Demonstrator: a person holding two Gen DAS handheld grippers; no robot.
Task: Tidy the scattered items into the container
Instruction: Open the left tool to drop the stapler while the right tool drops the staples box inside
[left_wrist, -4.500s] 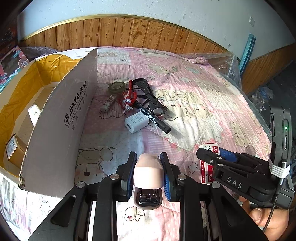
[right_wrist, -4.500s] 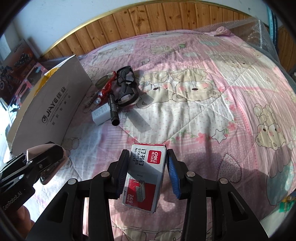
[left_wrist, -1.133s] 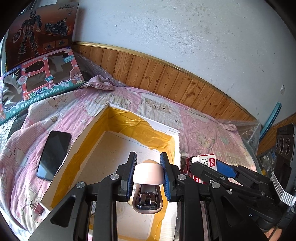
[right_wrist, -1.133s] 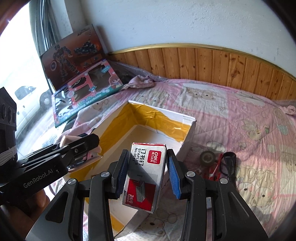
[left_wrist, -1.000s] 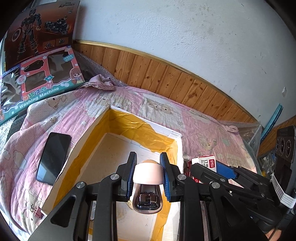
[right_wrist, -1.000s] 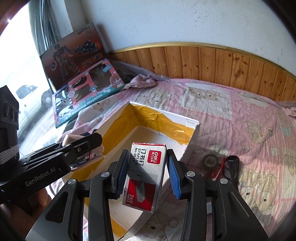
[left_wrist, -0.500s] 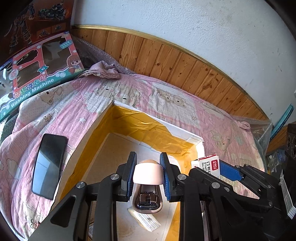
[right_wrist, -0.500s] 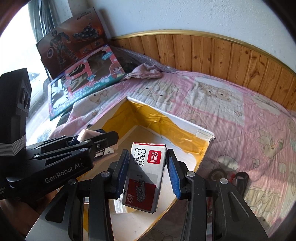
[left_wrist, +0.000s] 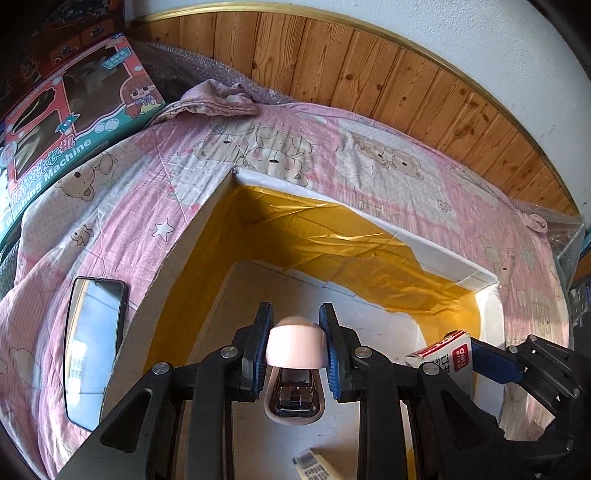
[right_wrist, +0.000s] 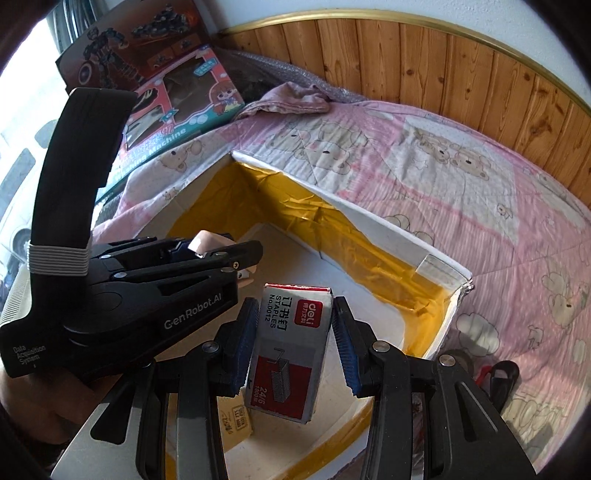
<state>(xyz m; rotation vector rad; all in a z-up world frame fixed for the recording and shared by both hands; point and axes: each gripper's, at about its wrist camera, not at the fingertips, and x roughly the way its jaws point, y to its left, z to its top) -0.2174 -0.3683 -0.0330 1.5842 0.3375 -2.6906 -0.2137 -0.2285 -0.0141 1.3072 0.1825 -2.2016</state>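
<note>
- The left gripper (left_wrist: 295, 347) is clamped on a pale pink stapler (left_wrist: 295, 360), its blue pads pressed to both sides of the rounded head, and hangs inside the open cardboard box (left_wrist: 373, 218).
- The right gripper (right_wrist: 293, 332) pinches a grey-and-red staple box (right_wrist: 288, 354). The left pad is flat against the carton; whether the right pad touches cannot be told. It hangs over the box's near right corner.
- The cardboard box sits on a pink bear-print quilt (left_wrist: 406, 177). Its inner walls are lined with wrinkled, glossy yellow tape, and the floor is bare and pale.
- A small yellowish labelled carton (right_wrist: 236, 417) lies on the box floor beneath the right gripper.
- A black phone (left_wrist: 92, 350) lies flat on the quilt just left of the box.
- A toy washing-machine package (left_wrist: 62, 122) leans at the far left.
</note>
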